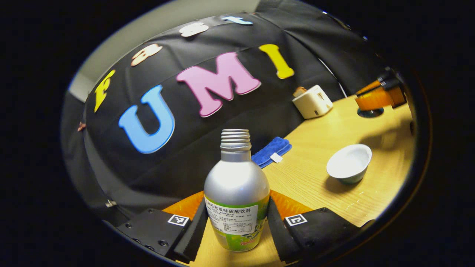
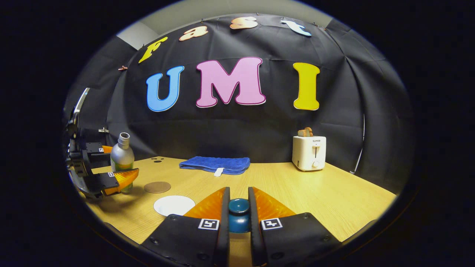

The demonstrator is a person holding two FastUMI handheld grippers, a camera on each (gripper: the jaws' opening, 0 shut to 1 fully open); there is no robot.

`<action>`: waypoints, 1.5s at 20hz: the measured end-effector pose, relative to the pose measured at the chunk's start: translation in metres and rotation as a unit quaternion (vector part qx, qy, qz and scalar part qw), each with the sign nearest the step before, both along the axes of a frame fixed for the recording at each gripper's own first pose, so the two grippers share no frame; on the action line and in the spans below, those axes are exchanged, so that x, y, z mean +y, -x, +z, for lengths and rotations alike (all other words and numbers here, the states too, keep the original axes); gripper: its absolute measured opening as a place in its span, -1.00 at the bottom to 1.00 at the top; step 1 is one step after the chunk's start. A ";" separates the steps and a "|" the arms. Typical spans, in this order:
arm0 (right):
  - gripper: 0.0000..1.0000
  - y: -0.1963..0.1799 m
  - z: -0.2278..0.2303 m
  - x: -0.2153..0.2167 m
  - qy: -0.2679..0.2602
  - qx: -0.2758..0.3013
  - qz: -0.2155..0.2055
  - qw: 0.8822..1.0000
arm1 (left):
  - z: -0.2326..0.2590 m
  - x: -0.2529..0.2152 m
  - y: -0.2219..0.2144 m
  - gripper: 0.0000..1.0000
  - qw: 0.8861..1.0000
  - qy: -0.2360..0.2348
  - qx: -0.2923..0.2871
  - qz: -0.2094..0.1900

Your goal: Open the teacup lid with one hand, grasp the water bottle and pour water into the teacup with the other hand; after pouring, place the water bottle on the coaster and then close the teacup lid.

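On the wooden table (image 1: 319, 148) we see the open teacup (image 1: 349, 162). Our left gripper (image 1: 237, 222) clamps the bottle (image 1: 236, 193); our right gripper (image 2: 238, 217) pinches the lid (image 2: 238, 215).

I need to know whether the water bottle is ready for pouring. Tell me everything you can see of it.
The water bottle looks like silvery metal, with a rounded shoulder, a narrow threaded neck and a green and white label around its lower body. It has no cap on, so the mouth is open. It stands upright on the wooden table, between the fingers of the left tool, which flank its lower body; whether they press it is unclear.
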State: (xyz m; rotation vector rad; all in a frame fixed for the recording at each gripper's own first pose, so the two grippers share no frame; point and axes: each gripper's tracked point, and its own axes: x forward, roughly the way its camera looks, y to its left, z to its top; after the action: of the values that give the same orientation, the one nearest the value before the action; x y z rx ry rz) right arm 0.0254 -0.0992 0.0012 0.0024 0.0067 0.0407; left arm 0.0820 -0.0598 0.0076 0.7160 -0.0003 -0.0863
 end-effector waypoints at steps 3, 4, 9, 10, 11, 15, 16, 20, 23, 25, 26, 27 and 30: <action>-0.48 0.001 0.000 -0.007 0.000 0.000 0.000 1.000 | 0.002 -0.009 -0.002 0.58 0.991 -0.129 -0.006 -0.023; -0.48 0.001 0.001 -0.010 0.000 0.000 0.000 1.000 | 0.003 -0.012 -0.002 0.58 0.985 -0.167 -0.007 -0.032; -0.48 0.000 0.001 -0.019 0.000 0.001 0.004 1.000 | 0.000 -0.033 -0.013 0.58 0.956 -0.288 0.001 -0.063; -0.48 -0.001 0.001 -0.019 0.000 0.001 0.006 1.000 | -0.001 -0.034 -0.016 0.58 0.948 -0.310 0.001 -0.067; -0.48 -0.001 0.001 -0.020 0.000 0.001 0.007 1.000 | -0.001 -0.035 -0.013 0.58 0.940 -0.333 0.000 -0.072; -0.48 -0.001 0.001 -0.020 0.000 0.001 0.010 1.000 | -0.009 -0.042 -0.017 0.58 0.907 -0.412 0.007 -0.091; -0.48 -0.001 0.001 -0.019 0.000 0.001 0.010 1.000 | -0.012 -0.043 -0.018 0.58 0.899 -0.428 0.006 -0.095; -0.48 -0.001 0.001 -0.019 0.000 0.001 0.010 1.000 | -0.016 -0.048 -0.019 0.58 0.875 -0.471 0.016 -0.106; -0.48 -0.001 0.001 -0.020 0.000 0.001 0.010 1.000 | -0.017 -0.048 -0.020 0.58 0.859 -0.499 0.018 -0.111; -0.48 -0.001 0.001 -0.019 0.000 0.001 0.010 1.000 | -0.021 -0.048 -0.019 0.58 0.843 -0.525 0.023 -0.115; -0.48 -0.001 0.001 -0.020 0.000 0.001 0.010 1.000 | -0.022 -0.047 -0.020 0.58 0.837 -0.534 0.026 -0.116; -0.48 -0.001 0.001 -0.020 0.000 0.001 0.010 1.000 | -0.017 -0.046 -0.020 0.58 0.832 -0.542 0.027 -0.117; -0.48 -0.001 0.001 -0.020 0.000 0.001 0.010 1.000 | -0.018 -0.046 -0.023 0.59 0.818 -0.562 0.029 -0.120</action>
State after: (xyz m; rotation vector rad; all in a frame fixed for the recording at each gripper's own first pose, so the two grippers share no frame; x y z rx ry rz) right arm 0.0266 -0.1193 0.0021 0.0022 0.0078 0.0606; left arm 0.1050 -0.1058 -0.0103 1.9092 0.0207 -0.3699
